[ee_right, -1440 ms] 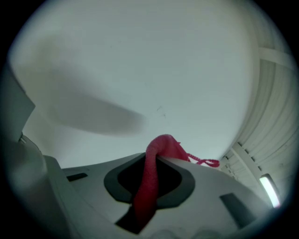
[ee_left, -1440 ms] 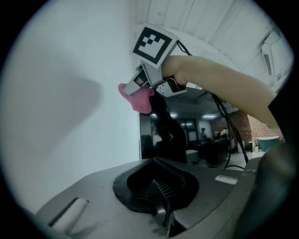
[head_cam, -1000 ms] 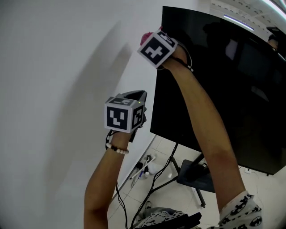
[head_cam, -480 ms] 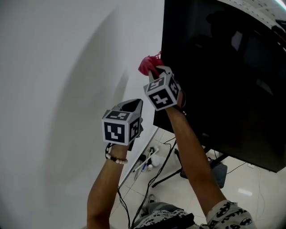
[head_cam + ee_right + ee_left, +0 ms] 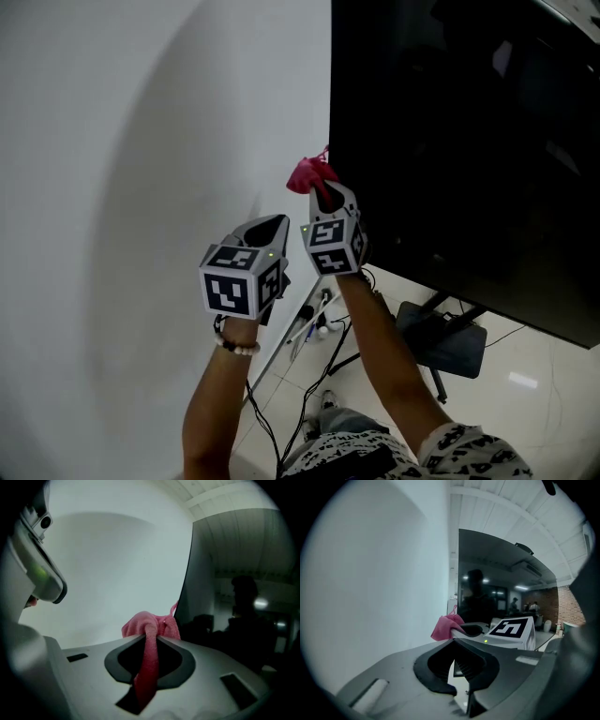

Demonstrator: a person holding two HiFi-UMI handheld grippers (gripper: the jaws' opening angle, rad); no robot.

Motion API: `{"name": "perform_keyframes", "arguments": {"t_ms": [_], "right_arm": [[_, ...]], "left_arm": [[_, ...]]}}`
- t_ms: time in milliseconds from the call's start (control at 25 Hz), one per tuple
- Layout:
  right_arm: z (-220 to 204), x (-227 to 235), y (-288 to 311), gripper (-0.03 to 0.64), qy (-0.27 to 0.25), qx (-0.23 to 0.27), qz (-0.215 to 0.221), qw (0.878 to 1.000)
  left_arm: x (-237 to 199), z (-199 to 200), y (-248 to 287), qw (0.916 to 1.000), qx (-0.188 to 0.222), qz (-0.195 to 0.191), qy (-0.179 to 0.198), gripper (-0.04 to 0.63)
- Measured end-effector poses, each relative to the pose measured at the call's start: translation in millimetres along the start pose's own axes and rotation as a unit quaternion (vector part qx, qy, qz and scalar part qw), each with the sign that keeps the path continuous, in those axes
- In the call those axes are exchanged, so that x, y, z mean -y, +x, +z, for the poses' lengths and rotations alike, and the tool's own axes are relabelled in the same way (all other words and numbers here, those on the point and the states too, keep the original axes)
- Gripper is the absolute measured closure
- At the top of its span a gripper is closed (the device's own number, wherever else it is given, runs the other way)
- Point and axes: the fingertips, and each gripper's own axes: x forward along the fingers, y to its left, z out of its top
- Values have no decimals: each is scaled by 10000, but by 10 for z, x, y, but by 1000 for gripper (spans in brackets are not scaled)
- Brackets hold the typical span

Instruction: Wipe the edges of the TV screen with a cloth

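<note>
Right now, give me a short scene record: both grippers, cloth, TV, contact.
right gripper: shut on the cloth, raised to the TV
left gripper: shut, nothing between the jaws, held just left of the right one and away from the TV
cloth: pink, bunched above the jaws, tail hanging down between them
TV: dark screen on a stand, beside a white wall
contact: cloth at the TV's left edge, low on it; seems to touch, not certain
</note>
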Motion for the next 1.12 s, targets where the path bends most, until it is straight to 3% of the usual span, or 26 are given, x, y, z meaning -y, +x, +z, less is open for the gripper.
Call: {"name": "perform_keyframes", "arguments": {"t_ms": [320,600,840,1000,1120], "right_arm": [[-778,-354,76,558,850,-475,-54,9952],[-1487,-570,21,558,1169,-999,-112,9880],[-2033,-676,-58,558,1484,-1418,6,9787],[-2358,-780,-118,558,1771,-1862,205,9662],[-2469,-708,-191,558,2089,-1938,93,9585]], "left_arm": [[-12,-137,89,9998,-209,-33,-39,601],[62,-310,116,9987,-487,-108,-75,601],[102,-545,151,9980,-555,-99,-294,601],[177,-726,198,9962,-677,-254,-479,601],[254,-808,221,9952,-760,-342,-512,601]]}}
